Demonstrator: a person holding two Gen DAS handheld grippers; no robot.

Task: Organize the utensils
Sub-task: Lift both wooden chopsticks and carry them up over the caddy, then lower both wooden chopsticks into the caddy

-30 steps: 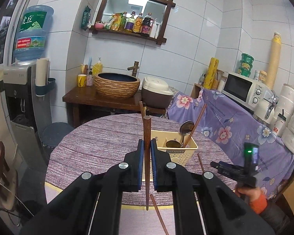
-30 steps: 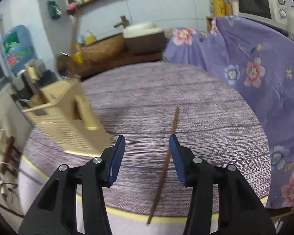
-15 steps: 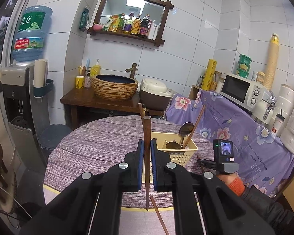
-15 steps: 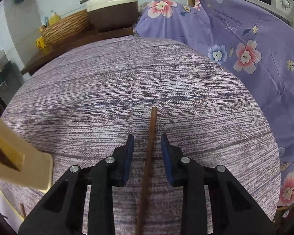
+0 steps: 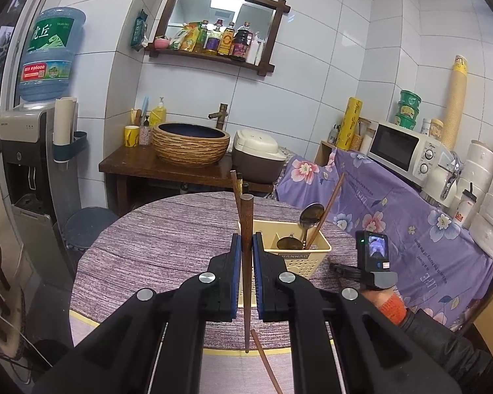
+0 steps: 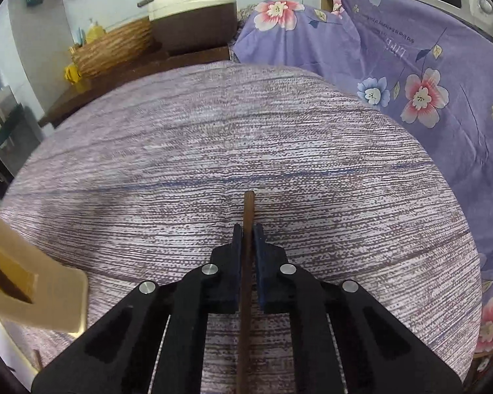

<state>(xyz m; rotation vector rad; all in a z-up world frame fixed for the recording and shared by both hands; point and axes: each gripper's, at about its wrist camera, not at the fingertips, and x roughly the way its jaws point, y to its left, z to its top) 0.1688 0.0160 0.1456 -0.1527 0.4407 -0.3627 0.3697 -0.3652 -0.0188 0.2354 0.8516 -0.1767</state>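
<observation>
Where the round table (image 6: 213,138) fills the middle of the room, its purple woven cloth lies mostly bare across the far and left parts, with a yellow band at the near rim. Purple floral cloth (image 6: 427,75) drapes the counter at the right, just beside the table's right edge. Beyond the far rim stands a dark wooden stand (image 5: 141,164) carrying a woven basin (image 5: 190,144) and a rice cooker (image 5: 258,154); a water dispenser (image 5: 26,151) stands far left, a microwave (image 5: 401,147) far right. On the table's right half sits the cream utensil basket (image 5: 309,252), its near corner close beside the right gripper's view; spoons (image 5: 310,215) and a chopstick (image 5: 328,207) lean out of it. Left gripper (image 5: 246,246): jaws closed on a dark wooden chopstick (image 5: 246,216) held nearly upright above the table's near edge, basket just behind it; a second chopstick (image 5: 266,361) lies slanted below the near rim. Right gripper (image 6: 247,233): jaws have just been closing and now pinch another brown chopstick (image 6: 249,207) lying on the cloth, right of the basket, tip pointing to the far side, open cloth all around it. A hand in an orange cuff (image 5: 391,307) carries that gripper at the near right.
</observation>
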